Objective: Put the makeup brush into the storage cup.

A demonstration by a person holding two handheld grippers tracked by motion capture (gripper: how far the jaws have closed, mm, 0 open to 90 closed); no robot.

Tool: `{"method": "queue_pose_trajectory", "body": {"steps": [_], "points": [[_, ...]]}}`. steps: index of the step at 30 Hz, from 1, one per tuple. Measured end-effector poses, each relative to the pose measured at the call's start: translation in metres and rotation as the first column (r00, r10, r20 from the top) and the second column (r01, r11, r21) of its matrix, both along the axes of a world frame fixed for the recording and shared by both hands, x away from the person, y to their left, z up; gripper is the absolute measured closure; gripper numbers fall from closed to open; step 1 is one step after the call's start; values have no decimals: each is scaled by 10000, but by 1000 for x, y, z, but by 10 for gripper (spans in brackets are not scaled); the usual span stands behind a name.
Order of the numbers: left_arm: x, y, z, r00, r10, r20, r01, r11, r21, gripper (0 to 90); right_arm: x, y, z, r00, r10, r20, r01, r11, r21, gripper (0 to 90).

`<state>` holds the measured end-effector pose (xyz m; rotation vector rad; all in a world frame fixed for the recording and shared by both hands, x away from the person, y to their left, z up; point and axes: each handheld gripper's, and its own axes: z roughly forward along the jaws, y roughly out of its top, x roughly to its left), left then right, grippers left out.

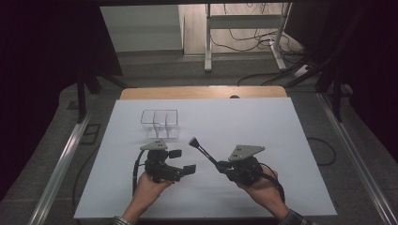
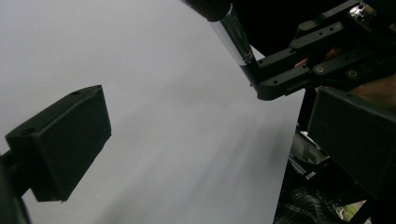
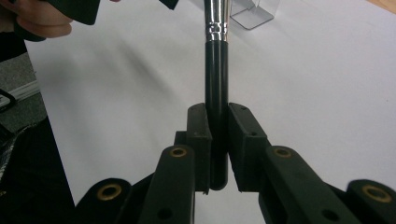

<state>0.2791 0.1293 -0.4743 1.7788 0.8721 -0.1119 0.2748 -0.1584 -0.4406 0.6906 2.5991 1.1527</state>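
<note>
A makeup brush [image 1: 202, 150] with a black handle and a silver ferrule sticks out up and to the left from my right gripper [image 1: 219, 165]. In the right gripper view the gripper [image 3: 217, 121] is shut on the brush handle [image 3: 216, 70], a pad pressing on each side. My left gripper [image 1: 183, 161] is held just left of the brush, with its jaws wide apart and nothing between them. In the left gripper view, the left gripper [image 2: 205, 140] looks across the white sheet at the brush ferrule [image 2: 233, 37] and the right gripper [image 2: 280, 74] farther off.
A clear, empty acrylic organiser [image 1: 160, 123] with dividers stands on the white sheet [image 1: 234, 117] just beyond the left gripper; a corner of the organiser [image 3: 252, 11] lies past the brush tip. The wooden table edge [image 1: 202, 92] runs along the back. Metal rails flank the table.
</note>
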Motion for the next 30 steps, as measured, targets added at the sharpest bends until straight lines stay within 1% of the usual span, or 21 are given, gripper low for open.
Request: {"method": "queue_pose_trajectory", "body": {"steps": [8, 13, 17, 19, 25, 26, 30], "points": [[4, -13, -1, 9995, -314, -45, 313, 9994, -126, 2, 0, 3, 0, 10000, 22, 9, -22, 10000, 87, 787], [6, -18, -2, 9991, -430, -49, 430, 9990, -120, 32, -1, 5, -1, 10000, 85, 19, -85, 9999, 96, 787], [7, -20, -1, 9988, -488, -61, 486, 9984, -276, 68, -2, 9, -2, 9999, 170, 32, -171, 9998, 86, 787], [8, -20, -1, 9988, -497, -47, 495, 9984, -283, 89, -3, 11, -2, 9997, 227, 38, -228, 9997, 87, 787], [9, -20, 0, 9987, -495, -89, 490, 9977, -469, 189, -3, 14, -3, 9995, 301, 61, -301, 9995, 118, 788], [10, -19, 0, 9987, -490, -134, 482, 9972, -570, 213, -4, 15, -4, 9995, 324, 54, -325, 9994, 128, 787], [11, -17, 0, 9981, -572, -244, 553, 9959, -709, 334, -5, 17, -4, 9993, 376, 62, -377, 9992, 110, 787]]}}
